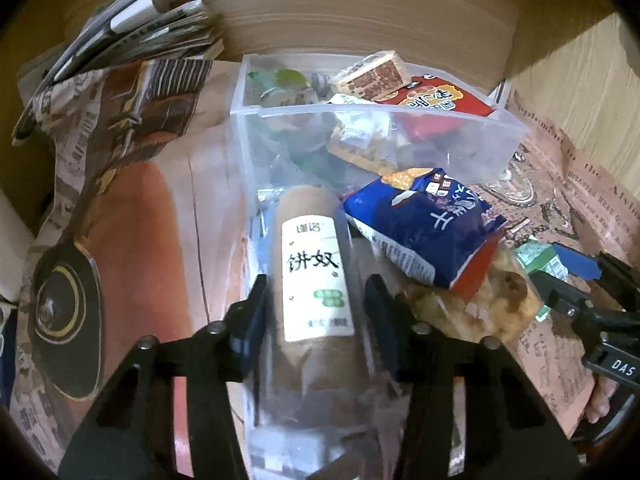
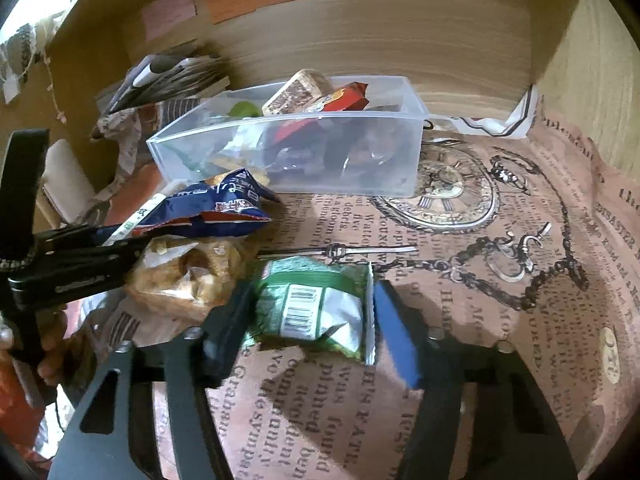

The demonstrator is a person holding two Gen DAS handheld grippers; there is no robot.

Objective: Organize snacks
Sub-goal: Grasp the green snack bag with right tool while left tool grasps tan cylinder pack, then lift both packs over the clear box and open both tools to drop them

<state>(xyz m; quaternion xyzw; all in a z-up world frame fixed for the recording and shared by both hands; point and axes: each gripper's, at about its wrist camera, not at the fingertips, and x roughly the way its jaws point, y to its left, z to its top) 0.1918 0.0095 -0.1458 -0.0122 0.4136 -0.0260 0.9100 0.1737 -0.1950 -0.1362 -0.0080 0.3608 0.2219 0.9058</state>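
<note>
My left gripper (image 1: pixel 316 300) is shut on a brown biscuit roll (image 1: pixel 310 264) in clear wrap with a white label, held in front of the clear plastic bin (image 1: pixel 512 120). The bin holds several snack packs. A blue snack bag (image 1: pixel 424 224) and a clear bag of golden snacks (image 1: pixel 480 304) lie beside the roll. My right gripper (image 2: pixel 310 312) is shut on a green and silver snack packet (image 2: pixel 316 304) just above the printed paper. The bin (image 2: pixel 400 152), blue bag (image 2: pixel 224 208) and golden snack bag (image 2: pixel 188 276) also show in the right wrist view.
Printed newspaper-style paper (image 2: pixel 500 280) covers the surface. Folded papers (image 1: pixel 132 36) are stacked at the back left. Wooden walls (image 2: pixel 400 32) close the back and right side. The left gripper's body (image 2: pixel 68 264) sits at the left in the right wrist view.
</note>
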